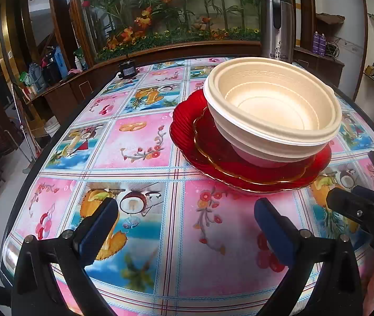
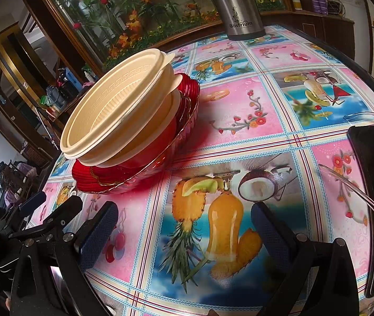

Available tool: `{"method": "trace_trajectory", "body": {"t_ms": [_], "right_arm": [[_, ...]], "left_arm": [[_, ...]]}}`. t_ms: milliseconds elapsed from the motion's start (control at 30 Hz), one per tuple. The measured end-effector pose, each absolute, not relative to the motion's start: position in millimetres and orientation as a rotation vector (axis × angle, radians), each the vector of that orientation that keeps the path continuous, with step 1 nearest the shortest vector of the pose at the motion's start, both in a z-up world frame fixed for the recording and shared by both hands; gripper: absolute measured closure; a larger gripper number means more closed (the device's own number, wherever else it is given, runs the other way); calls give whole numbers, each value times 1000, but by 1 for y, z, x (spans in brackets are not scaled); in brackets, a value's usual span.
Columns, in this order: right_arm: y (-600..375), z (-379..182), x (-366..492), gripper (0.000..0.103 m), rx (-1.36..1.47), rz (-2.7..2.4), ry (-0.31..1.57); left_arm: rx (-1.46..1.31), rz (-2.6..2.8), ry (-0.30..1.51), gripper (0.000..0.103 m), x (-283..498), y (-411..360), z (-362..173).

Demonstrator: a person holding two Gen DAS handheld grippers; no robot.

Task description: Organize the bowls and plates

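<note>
Ahead, stacked bowls (image 1: 273, 110), right of left hand-held gripper (image 1: 187, 226)

"Bastrium" (below a floral emblem), printed on steel flask (image 1: 277, 23)
</note>
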State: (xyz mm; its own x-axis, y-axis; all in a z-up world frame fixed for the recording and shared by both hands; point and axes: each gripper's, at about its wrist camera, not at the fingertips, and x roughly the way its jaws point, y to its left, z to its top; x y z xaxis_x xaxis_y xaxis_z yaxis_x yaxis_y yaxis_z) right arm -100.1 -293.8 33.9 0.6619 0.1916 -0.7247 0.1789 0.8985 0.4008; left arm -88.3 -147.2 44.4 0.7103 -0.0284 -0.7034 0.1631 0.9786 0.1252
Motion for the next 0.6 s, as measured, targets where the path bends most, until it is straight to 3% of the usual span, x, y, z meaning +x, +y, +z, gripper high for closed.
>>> {"method": "trace_trajectory", "body": {"t_ms": [600], "right_arm": [[-295, 33, -99, 1, 462, 4, 861]], "left_arm": [[167, -94, 771, 0, -88, -144, 48]]}}
